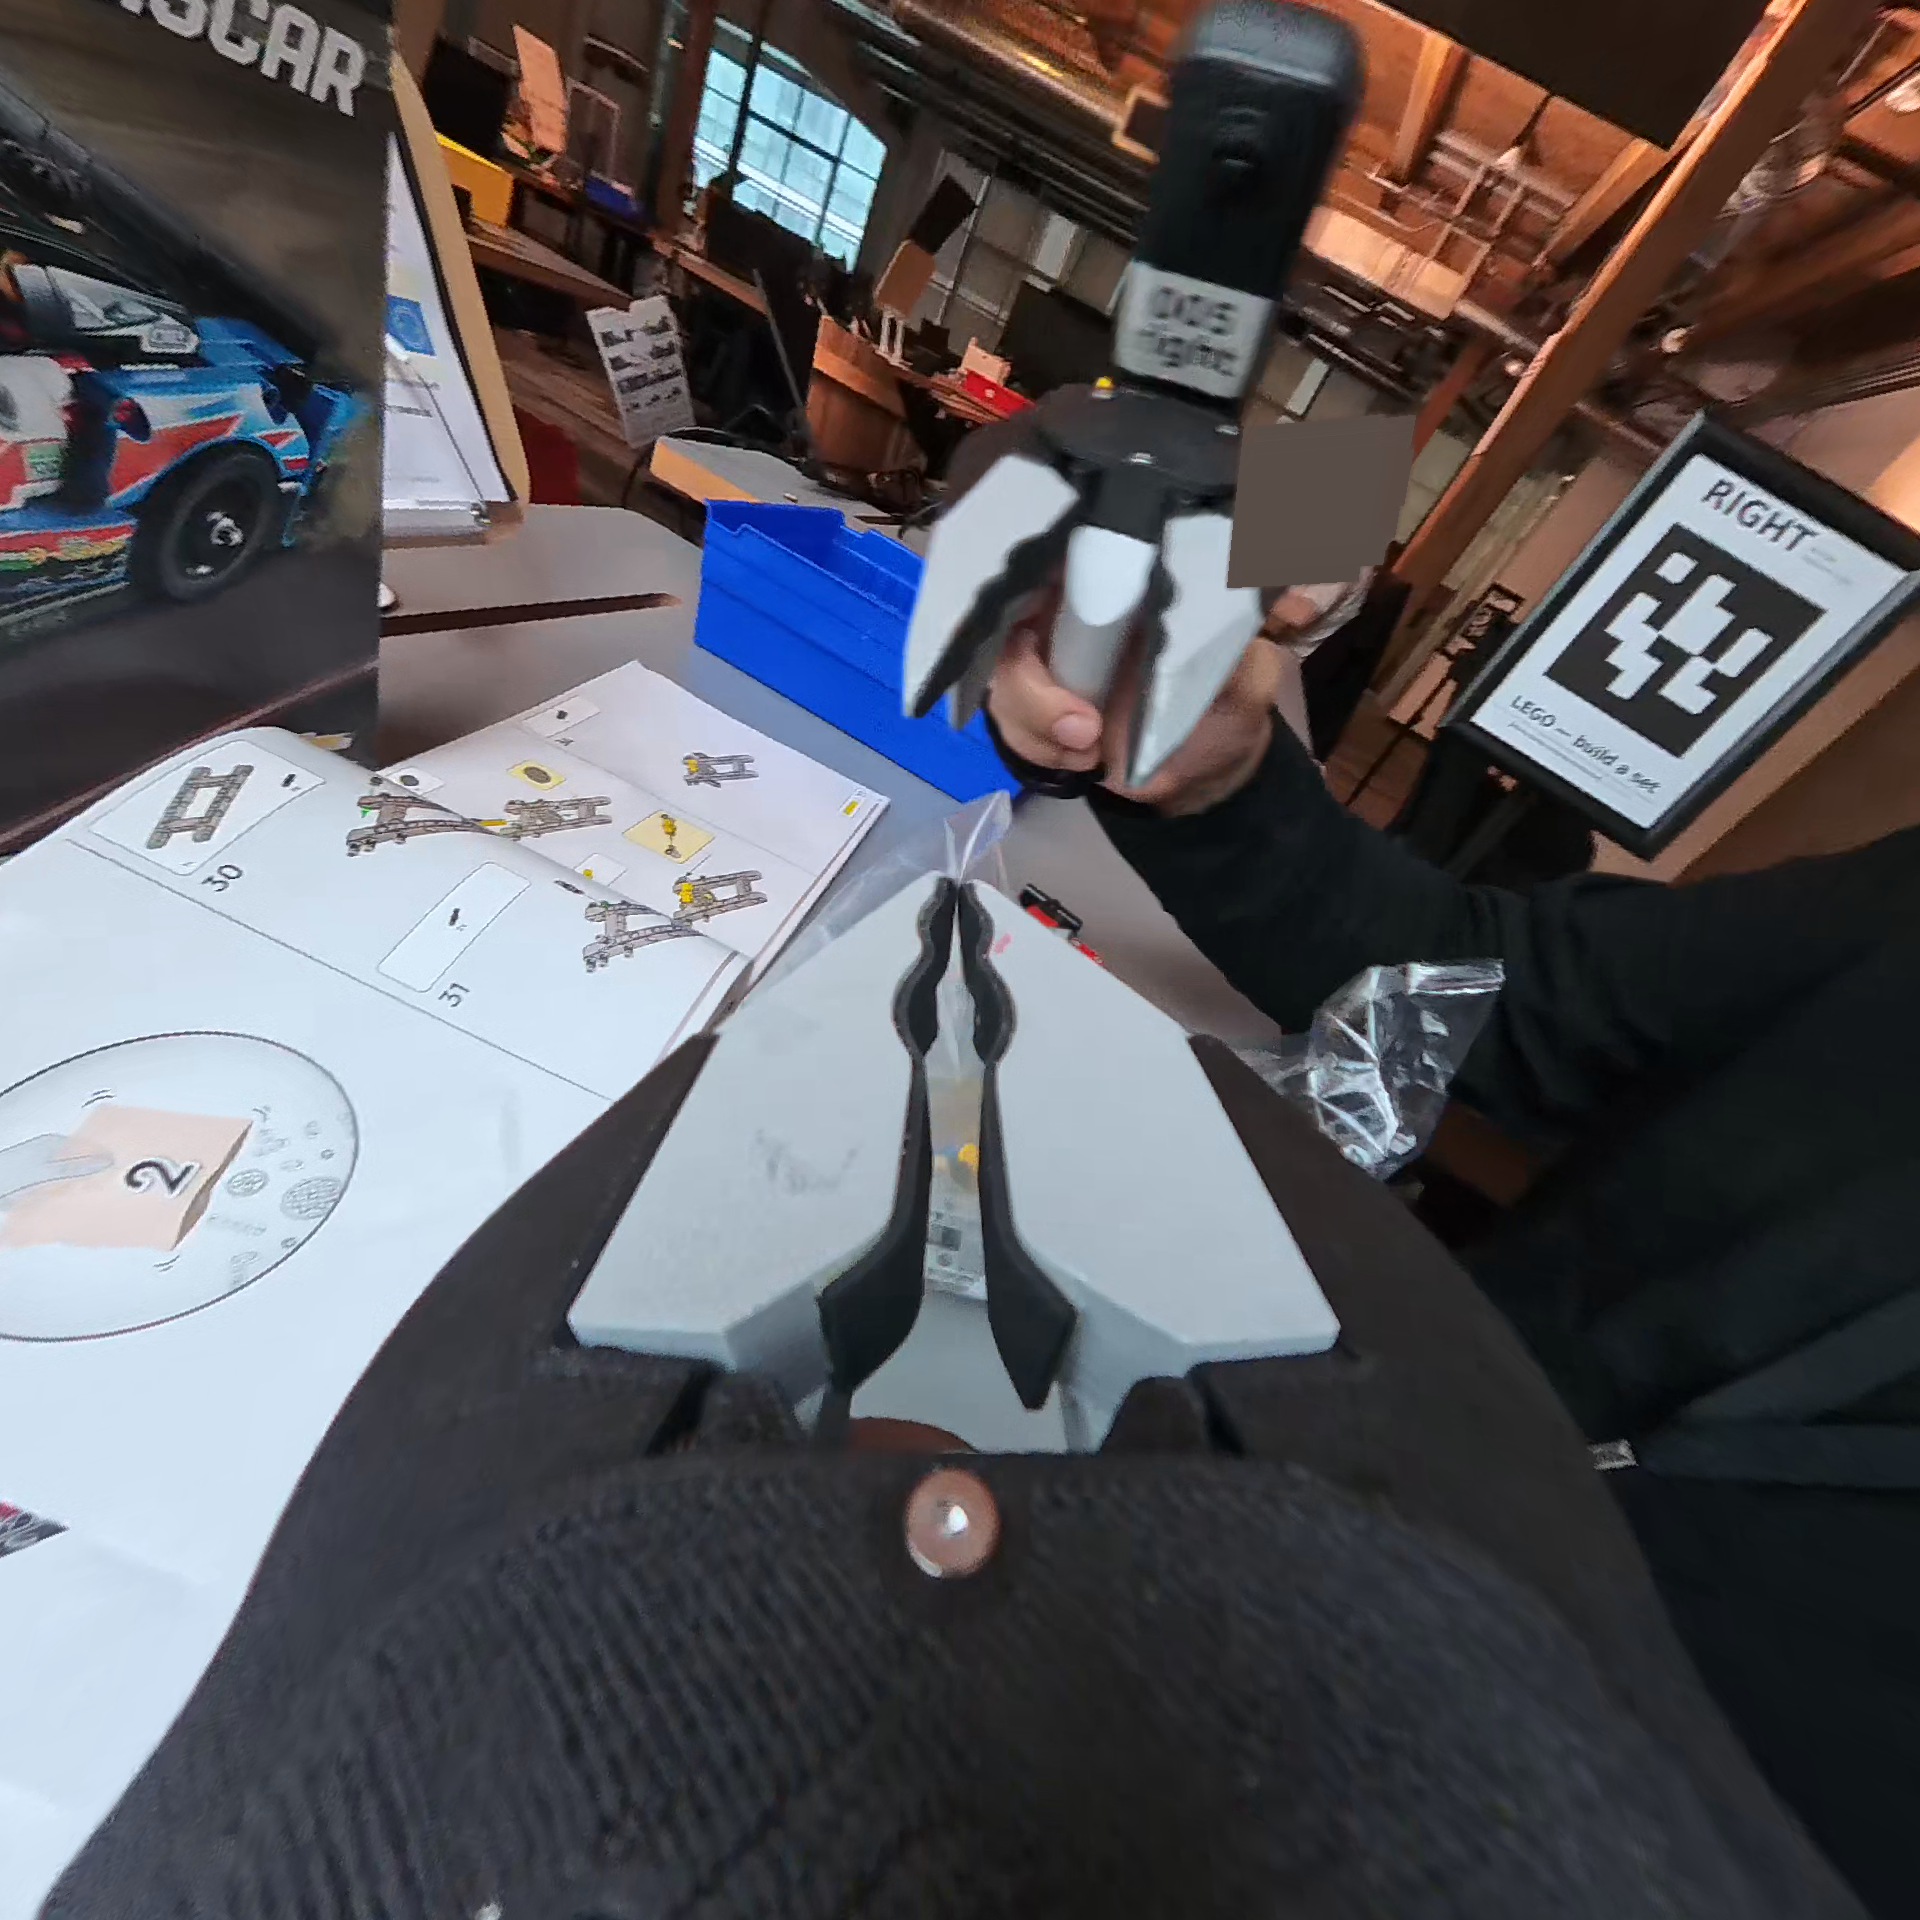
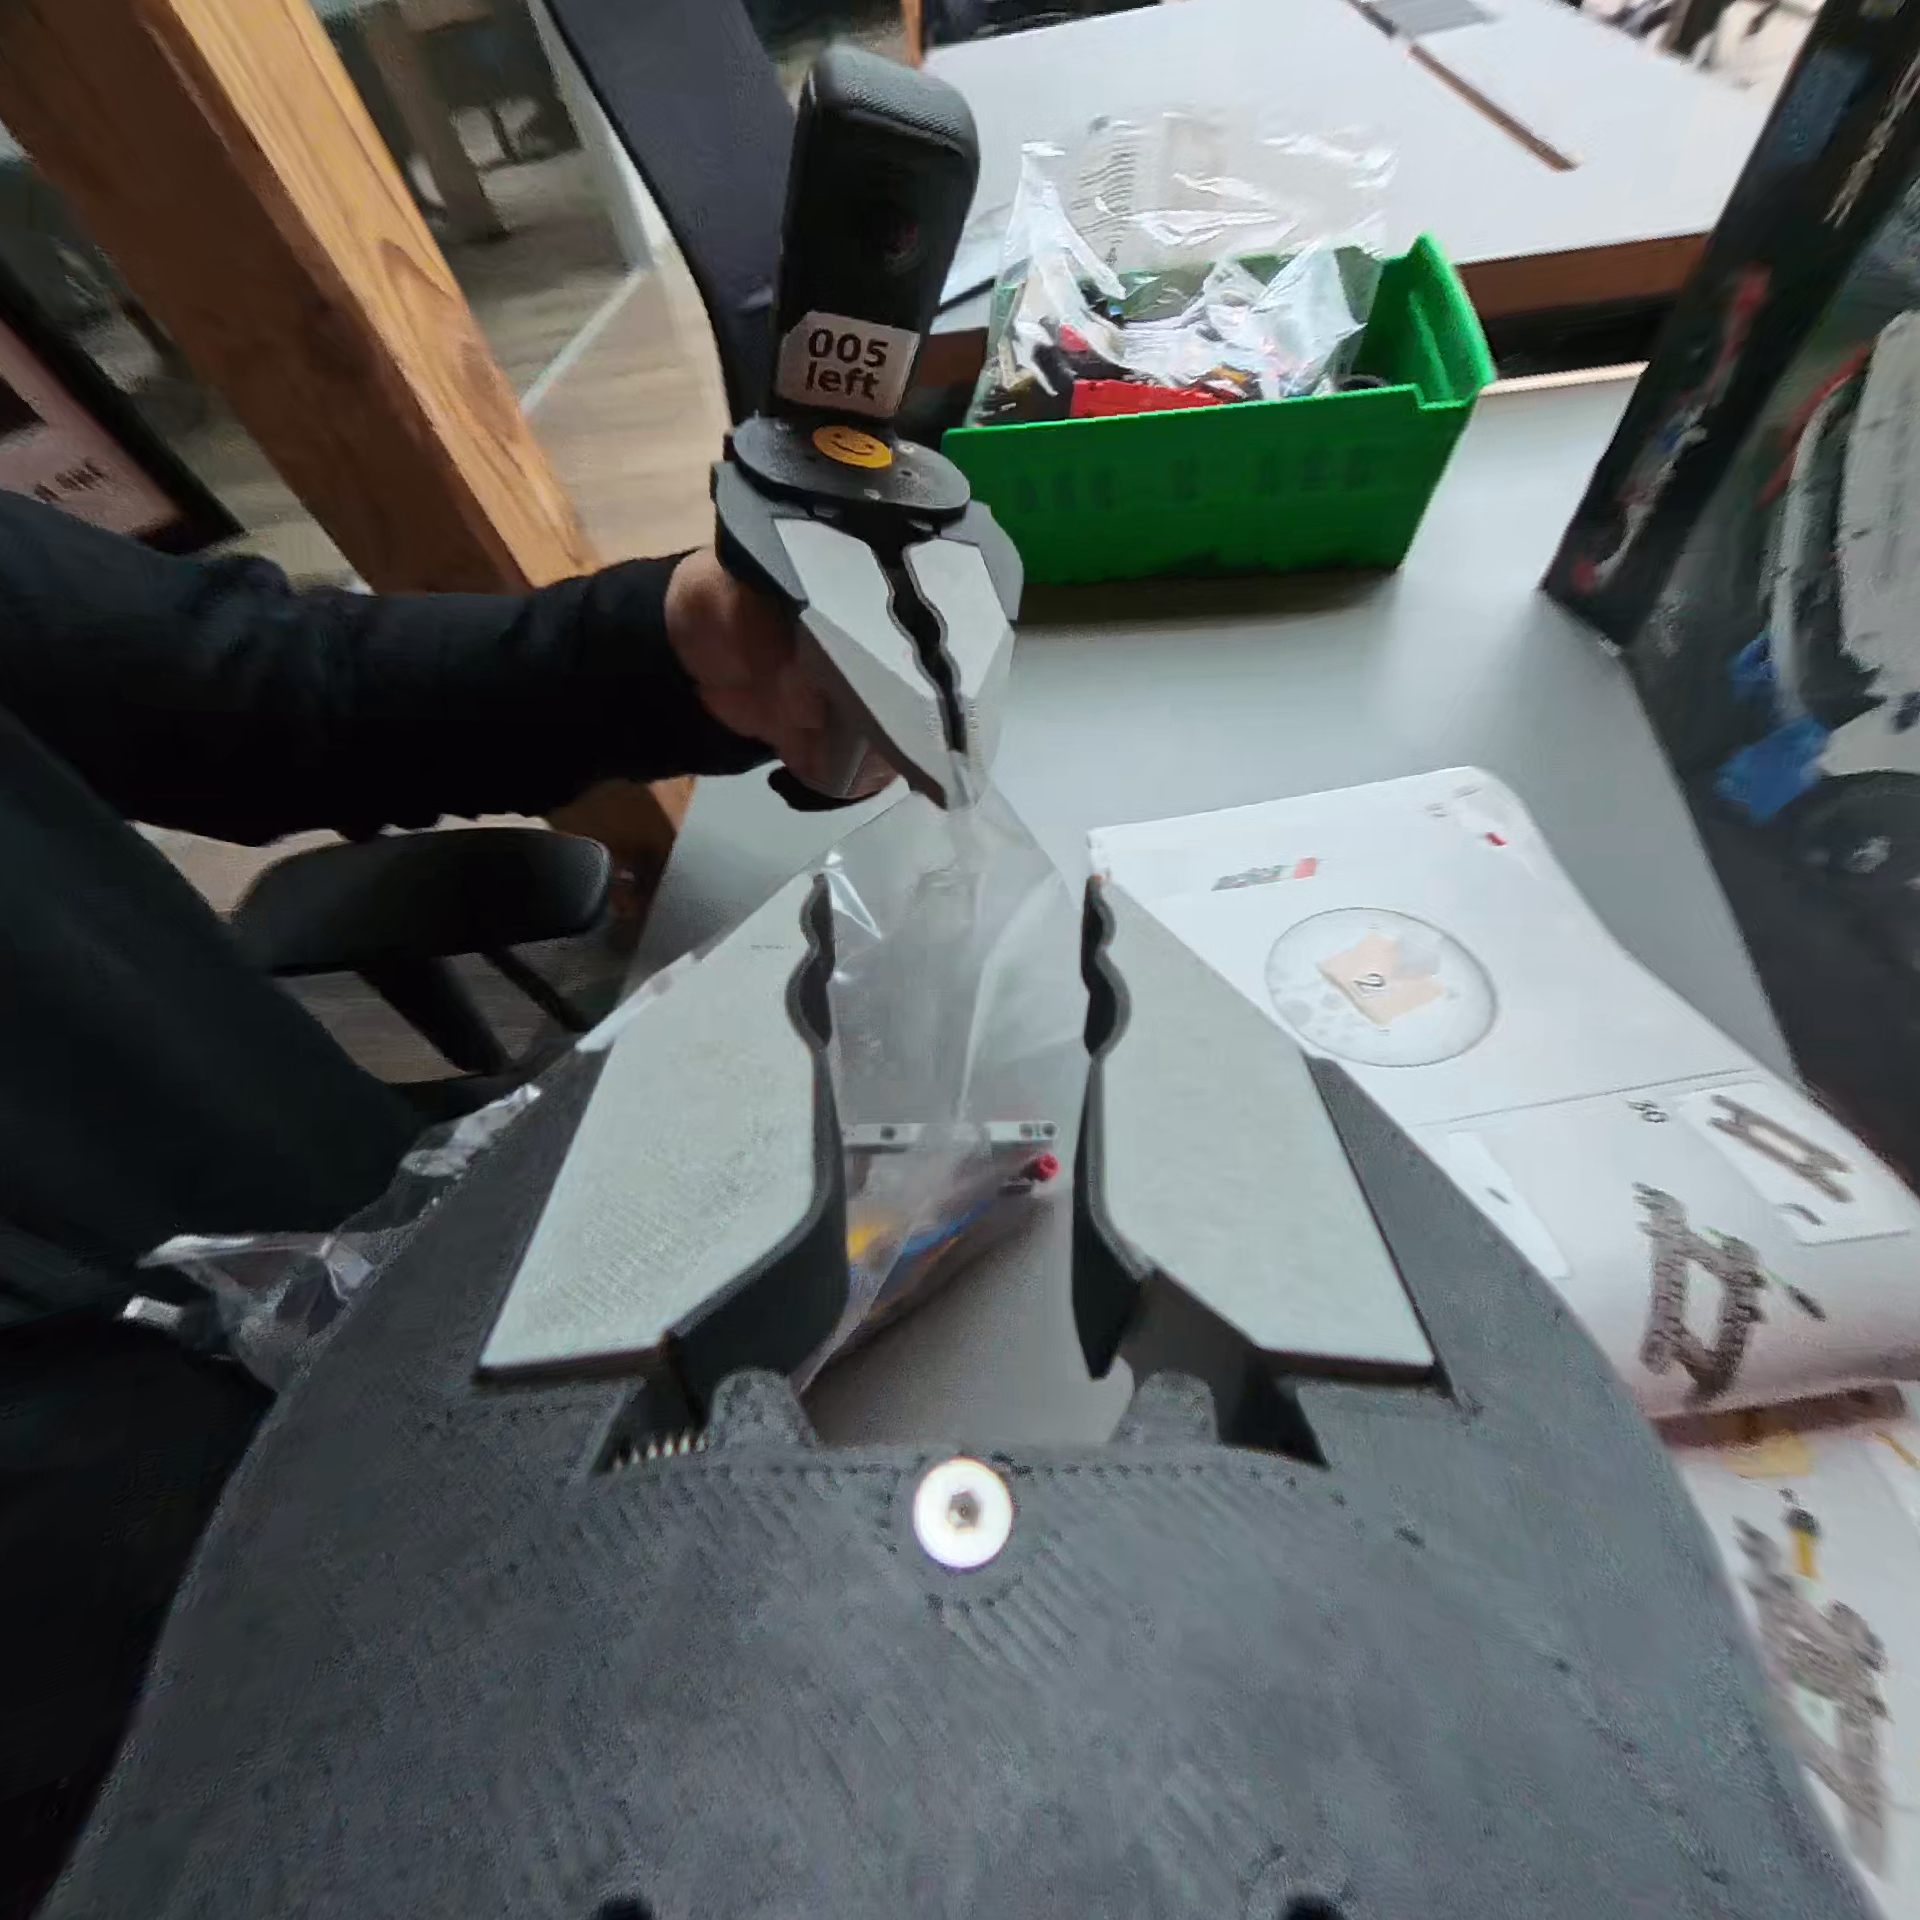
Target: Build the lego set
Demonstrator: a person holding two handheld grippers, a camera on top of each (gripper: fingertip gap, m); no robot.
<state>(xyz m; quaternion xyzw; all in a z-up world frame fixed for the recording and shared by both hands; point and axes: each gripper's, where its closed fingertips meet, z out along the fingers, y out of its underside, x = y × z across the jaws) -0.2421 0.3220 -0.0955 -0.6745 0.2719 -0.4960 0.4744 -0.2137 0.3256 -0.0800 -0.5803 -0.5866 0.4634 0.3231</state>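
Left gripper (image 2: 956,779): jaws pressed together on the top edge of a clear plastic bag (image 2: 935,1039), which hangs below with small Lego pieces (image 2: 935,1195) at its bottom. Right gripper (image 2: 951,904): jaws spread apart, one on either side of the bag, not gripping it. Open instruction booklet (image 2: 1507,1039): flat on the grey table (image 2: 1299,675), just beside the bag. Green bin (image 2: 1226,488): farther back, holding more bagged parts. Blue bin (image 1: 810,603): beyond the booklet.
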